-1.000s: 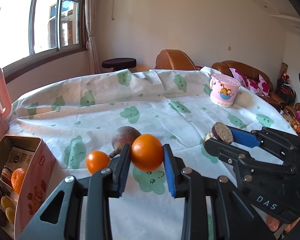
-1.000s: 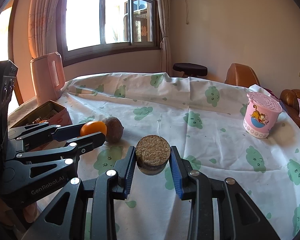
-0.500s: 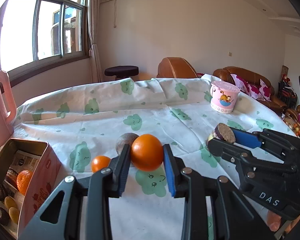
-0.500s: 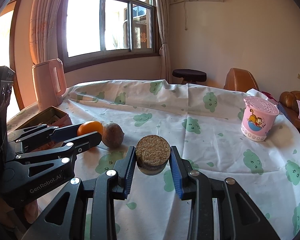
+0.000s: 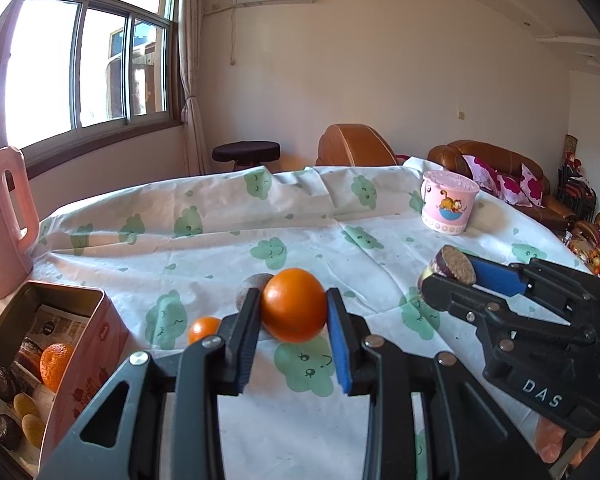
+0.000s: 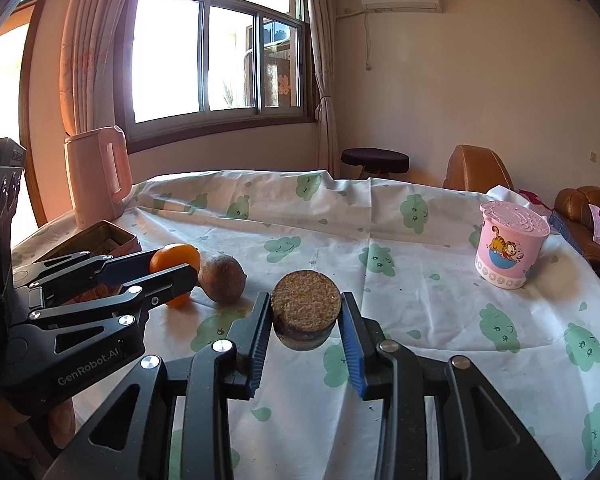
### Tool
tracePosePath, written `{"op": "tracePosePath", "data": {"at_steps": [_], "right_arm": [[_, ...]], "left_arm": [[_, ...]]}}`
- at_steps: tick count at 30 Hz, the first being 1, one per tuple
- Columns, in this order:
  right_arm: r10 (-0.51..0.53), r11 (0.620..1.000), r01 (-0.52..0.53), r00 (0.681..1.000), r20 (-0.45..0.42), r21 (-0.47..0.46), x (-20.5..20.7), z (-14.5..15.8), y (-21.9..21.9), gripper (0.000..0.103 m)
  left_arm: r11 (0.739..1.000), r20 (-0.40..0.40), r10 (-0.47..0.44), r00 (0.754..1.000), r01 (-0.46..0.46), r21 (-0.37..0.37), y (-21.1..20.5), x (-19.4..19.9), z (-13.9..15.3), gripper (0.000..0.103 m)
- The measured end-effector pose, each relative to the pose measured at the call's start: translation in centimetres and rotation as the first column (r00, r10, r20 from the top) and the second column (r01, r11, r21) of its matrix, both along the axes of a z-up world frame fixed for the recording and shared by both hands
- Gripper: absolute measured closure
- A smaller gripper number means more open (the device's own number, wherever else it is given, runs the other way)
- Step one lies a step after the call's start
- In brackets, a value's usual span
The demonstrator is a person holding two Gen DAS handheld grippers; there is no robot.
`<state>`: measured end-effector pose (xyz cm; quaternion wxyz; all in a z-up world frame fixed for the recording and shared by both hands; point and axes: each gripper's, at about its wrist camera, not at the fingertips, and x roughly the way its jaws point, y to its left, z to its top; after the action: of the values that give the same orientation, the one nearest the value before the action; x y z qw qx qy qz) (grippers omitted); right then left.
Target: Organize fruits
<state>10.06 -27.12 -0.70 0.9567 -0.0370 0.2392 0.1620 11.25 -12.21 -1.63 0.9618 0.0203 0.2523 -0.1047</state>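
Observation:
My left gripper [image 5: 294, 314] is shut on an orange [image 5: 294, 305] and holds it above the table; it also shows in the right wrist view [image 6: 175, 266]. My right gripper [image 6: 306, 316] is shut on a round brown cake [image 6: 306, 310], seen at the right of the left wrist view [image 5: 454, 268]. A brown round fruit [image 6: 222, 278] and a small orange [image 5: 203, 329] lie on the cloth just beyond the left gripper. An open pink tin box [image 5: 100, 344] at the lower left holds an orange [image 5: 54, 364] and several snacks.
The table wears a white cloth with green cloud prints [image 5: 268, 224]. A pink cartoon cup [image 6: 510, 250] stands at the far right. A pink jug [image 6: 96, 176] stands at the far left near the window. Brown sofas [image 5: 496, 168] lie behind.
Both grippers have lifted and drawn back with their loads. The table, brown fruit and small orange sit lower and farther in view. Both grips are unchanged.

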Motion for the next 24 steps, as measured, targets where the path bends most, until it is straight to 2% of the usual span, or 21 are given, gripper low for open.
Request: {"op": "tracePosePath", "data": {"at_steps": [24], "right_arm": [[-0.008, 1.0, 0.008, 0.997, 0.072, -0.003, -1.1, 0.6, 0.0, 0.067]], "left_arm": [[1.0, 0.087, 0.014, 0.996, -0.016, 0.017, -0.2, -1.5, 0.7, 0.069]]}}
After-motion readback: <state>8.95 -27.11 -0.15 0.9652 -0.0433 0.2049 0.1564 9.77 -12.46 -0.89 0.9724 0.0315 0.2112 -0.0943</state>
